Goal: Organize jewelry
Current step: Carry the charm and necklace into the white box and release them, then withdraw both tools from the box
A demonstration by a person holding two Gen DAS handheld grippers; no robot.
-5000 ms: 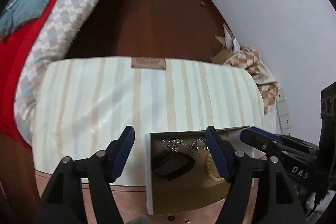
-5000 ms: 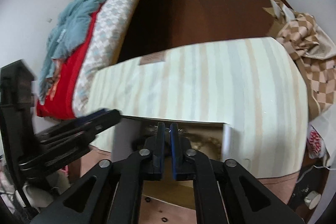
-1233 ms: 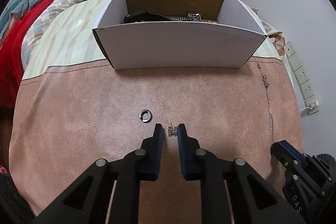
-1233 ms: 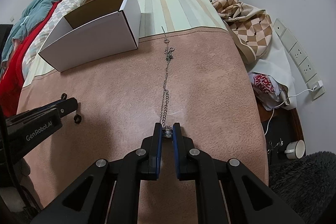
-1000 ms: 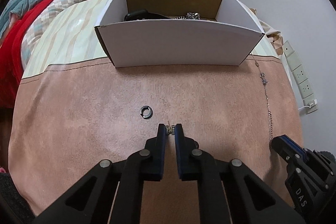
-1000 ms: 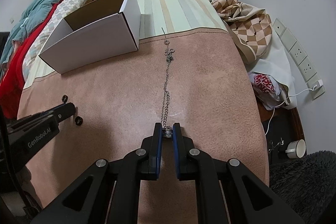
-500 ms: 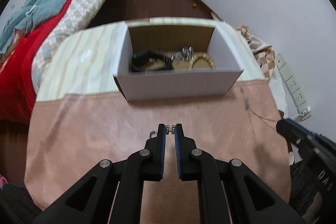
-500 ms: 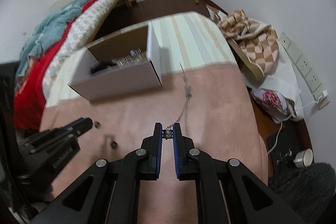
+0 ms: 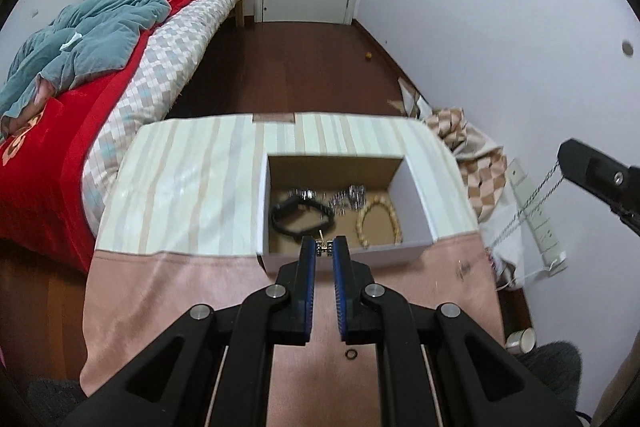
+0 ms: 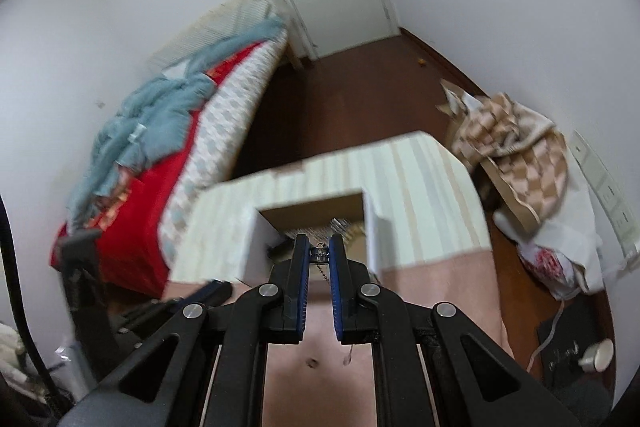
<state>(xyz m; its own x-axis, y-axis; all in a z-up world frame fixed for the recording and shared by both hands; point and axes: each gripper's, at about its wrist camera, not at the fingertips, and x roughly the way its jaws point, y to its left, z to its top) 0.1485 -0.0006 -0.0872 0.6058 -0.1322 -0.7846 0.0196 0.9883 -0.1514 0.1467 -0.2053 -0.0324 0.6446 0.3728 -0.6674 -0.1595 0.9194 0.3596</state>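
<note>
We carry both pieces over the open box [image 9: 416, 211], frame centre. The left gripper [image 9: 324, 247] pinches a small earring [image 9: 324, 246]; the right gripper [image 10: 319, 254] clamps the chain's [image 9: 532, 203] end. Release only above the box floor, chain first settling.

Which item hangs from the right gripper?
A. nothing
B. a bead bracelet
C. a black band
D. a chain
D: the left wrist view shows the chain dangling from the right gripper, while the black band and bead bracelet lie in the box.

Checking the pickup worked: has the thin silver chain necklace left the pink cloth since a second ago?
Yes. The thin silver chain necklace now hangs from the right gripper, above the pink cloth.
</note>
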